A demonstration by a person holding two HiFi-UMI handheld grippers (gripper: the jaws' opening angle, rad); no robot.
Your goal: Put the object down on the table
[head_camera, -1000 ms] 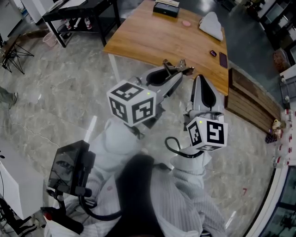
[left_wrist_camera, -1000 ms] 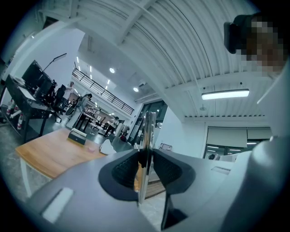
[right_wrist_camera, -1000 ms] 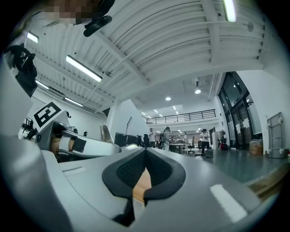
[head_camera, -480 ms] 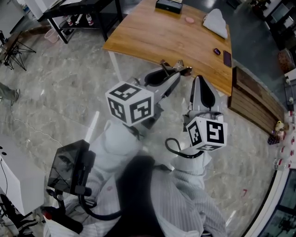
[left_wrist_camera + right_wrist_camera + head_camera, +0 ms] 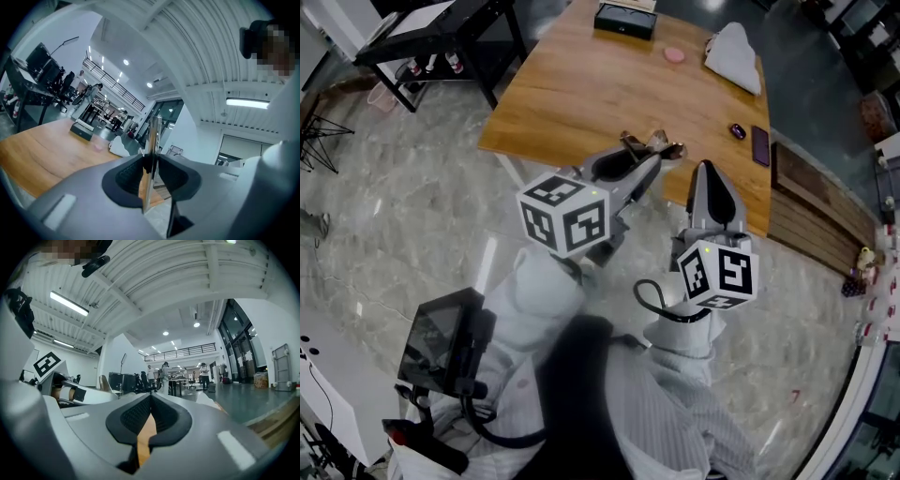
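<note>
Over the table (image 5: 581,94) edge, metal piece (image 5: 153,133) pinched between left tongs (image 5: 150,159); right tongs (image 5: 151,401) pressed together.

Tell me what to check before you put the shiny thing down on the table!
1. Metal piece gripped: ok, left gripper is shut on it.
2. Right gripper out of the way: ok, shut and empty, off to the side.
3. Bare spot on table ahead: ok; box and cloth lie at the far end.
4. Piece over the table: ok in the head view.
5. Height above the table: cannot tell.
</note>
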